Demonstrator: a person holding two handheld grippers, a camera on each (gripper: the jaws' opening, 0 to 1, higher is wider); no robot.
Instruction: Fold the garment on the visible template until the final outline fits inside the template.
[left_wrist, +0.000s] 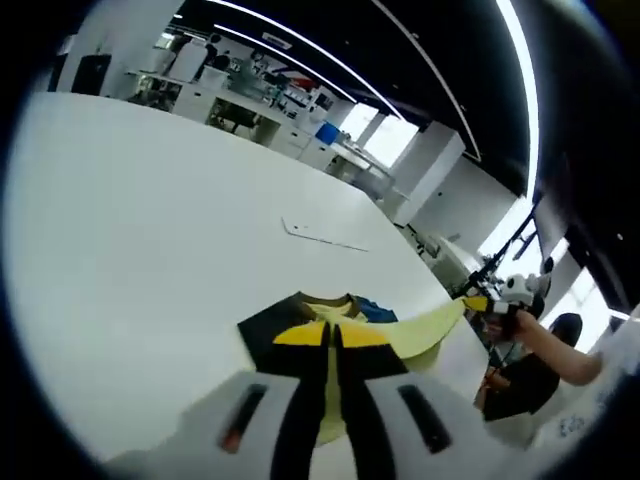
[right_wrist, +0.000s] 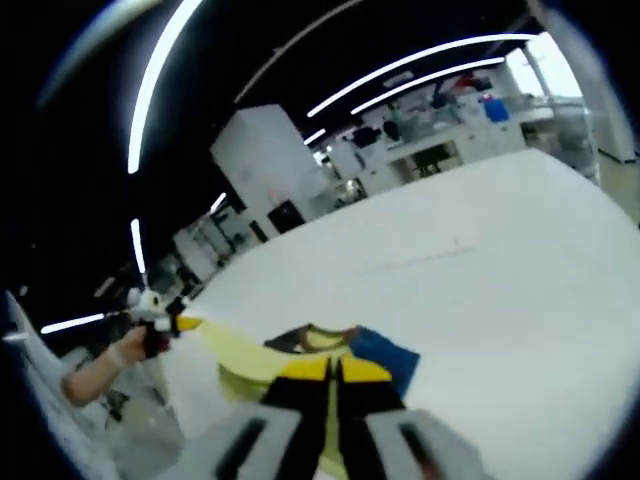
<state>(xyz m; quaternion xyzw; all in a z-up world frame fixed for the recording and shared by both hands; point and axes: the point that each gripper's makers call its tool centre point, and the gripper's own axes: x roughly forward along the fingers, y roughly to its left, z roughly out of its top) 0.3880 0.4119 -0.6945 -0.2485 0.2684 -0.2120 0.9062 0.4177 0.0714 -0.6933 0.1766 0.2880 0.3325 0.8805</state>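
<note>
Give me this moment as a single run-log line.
stage: lifting | left gripper: shut on garment | right gripper: shut on garment | garment: stretched between both, above white table

This is a large open-plan lab or workshop hall. A broad white surface (left_wrist: 150, 230) takes up the foreground, and beyond it stand rows of white workbenches (left_wrist: 235, 95) crowded with equipment too small to identify, along with a blue bin (left_wrist: 327, 132). The ceiling is dark, crossed by long, thin strip lights (left_wrist: 300, 45). White square pillars (right_wrist: 262, 155) rise between the benches, and bright windows (left_wrist: 385, 135) light the far end. In the right gripper view, more cluttered benches (right_wrist: 440, 125) line the back wall.
</note>
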